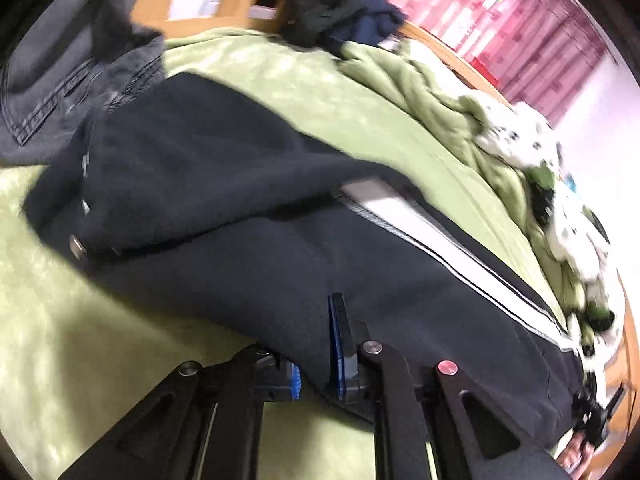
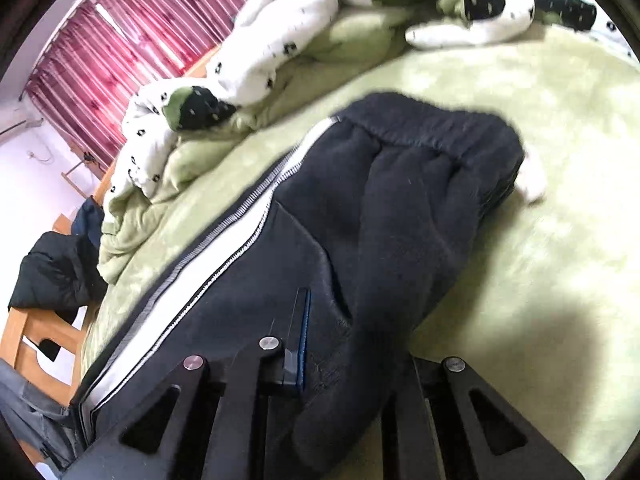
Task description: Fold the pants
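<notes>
Black fleece pants (image 1: 248, 216) with a white side stripe lie on a green bed cover. My left gripper (image 1: 316, 364) is shut on the pants' near edge, with fabric pinched between its blue pads. In the right wrist view the same pants (image 2: 400, 208) run away from me, waistband at the far end. My right gripper (image 2: 352, 360) is shut on a bunched fold of the pants; only its left finger (image 2: 298, 340) shows, the other is hidden under the cloth.
Grey jeans (image 1: 60, 92) lie at the far left beside the pants. A white spotted duvet (image 2: 280, 40) is heaped at the bed's far side, with a green blanket (image 1: 420, 92) bunched near it. Dark clothes (image 1: 328, 4) hang on the wooden bed frame. Red curtains (image 2: 120, 40) are behind.
</notes>
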